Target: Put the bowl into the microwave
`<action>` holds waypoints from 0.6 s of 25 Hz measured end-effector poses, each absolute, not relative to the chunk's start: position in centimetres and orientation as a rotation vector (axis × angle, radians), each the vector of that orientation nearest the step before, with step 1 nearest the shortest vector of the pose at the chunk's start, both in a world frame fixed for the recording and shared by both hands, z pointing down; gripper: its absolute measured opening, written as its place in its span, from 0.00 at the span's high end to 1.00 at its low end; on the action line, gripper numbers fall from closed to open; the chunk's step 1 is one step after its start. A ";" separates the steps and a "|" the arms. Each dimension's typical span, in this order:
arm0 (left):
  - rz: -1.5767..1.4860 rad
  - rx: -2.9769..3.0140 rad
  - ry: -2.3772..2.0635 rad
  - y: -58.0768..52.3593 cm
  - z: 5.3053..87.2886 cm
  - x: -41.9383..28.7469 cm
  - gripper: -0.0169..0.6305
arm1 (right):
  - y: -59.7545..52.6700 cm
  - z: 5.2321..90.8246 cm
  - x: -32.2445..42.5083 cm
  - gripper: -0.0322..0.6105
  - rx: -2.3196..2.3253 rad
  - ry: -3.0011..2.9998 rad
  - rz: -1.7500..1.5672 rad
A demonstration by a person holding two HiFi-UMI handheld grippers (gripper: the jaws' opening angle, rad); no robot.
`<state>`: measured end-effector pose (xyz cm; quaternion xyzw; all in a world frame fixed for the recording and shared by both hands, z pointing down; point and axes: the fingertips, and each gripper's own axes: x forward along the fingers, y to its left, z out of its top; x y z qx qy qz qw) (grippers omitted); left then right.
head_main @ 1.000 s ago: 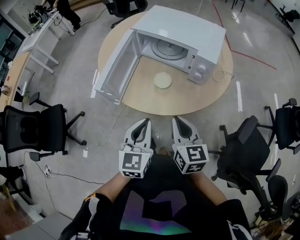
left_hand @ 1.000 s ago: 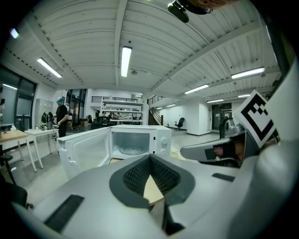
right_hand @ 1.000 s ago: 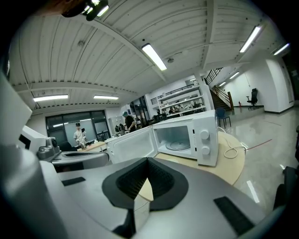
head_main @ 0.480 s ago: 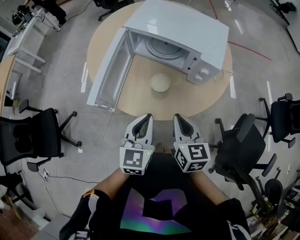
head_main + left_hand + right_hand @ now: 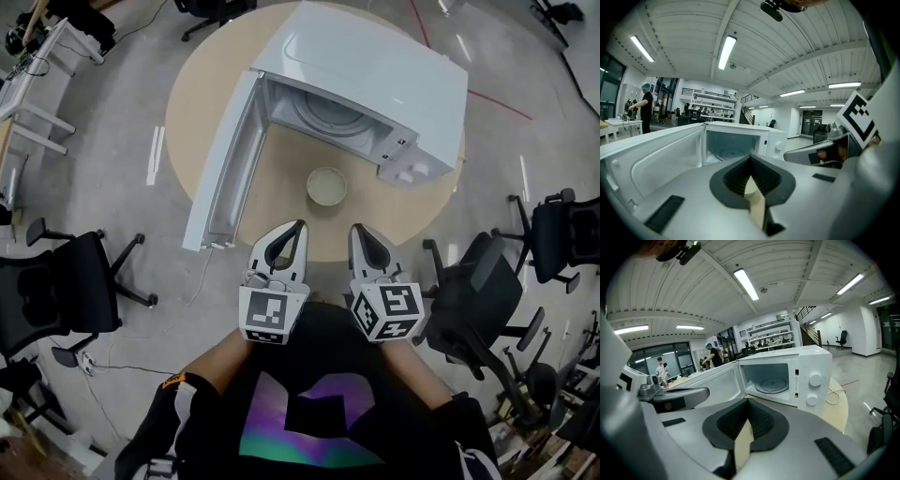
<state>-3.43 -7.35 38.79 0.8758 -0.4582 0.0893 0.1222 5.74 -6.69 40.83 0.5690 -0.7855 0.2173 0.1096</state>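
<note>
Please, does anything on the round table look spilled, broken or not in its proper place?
Nothing stands out. The small pale round bowl sits upright on the round wooden table, in front of the white microwave, whose door stands wide open. No spill or damage shows.

Surface: we see a round, tan wooden top [image 5: 281,202] at the centre of the hall.
Floor: grey concrete [image 5: 112,216], marked with a white tape strip [image 5: 153,156] and a red line [image 5: 497,101].
Chairs: black office chairs ring the surface, one to the left [image 5: 56,291], one close on the right [image 5: 469,300], another further right [image 5: 567,230].
Desk: a white-framed desk [image 5: 37,66] stands at the upper left.
Ceiling: we note long strip lights [image 5: 724,50] on ribbed white panels.
Background: a person in a cap [image 5: 646,105] stands at a bench; shelving [image 5: 710,101] and a staircase [image 5: 808,336] lie beyond.
</note>
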 end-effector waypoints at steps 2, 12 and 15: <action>0.253 2.567 -1.314 -8.5 38.7 -3.7 0.90 | -7.7 40.7 5.6 0.93 1.695 -2.290 0.640; 0.212 2.629 -1.201 -12.9 38.3 -5.0 0.90 | -11.7 40.3 5.1 0.93 1.837 -2.189 0.650; 0.198 2.638 -1.178 -13.8 38.2 -5.3 0.90 | -12.3 40.4 5.0 0.93 1.868 -2.154 0.652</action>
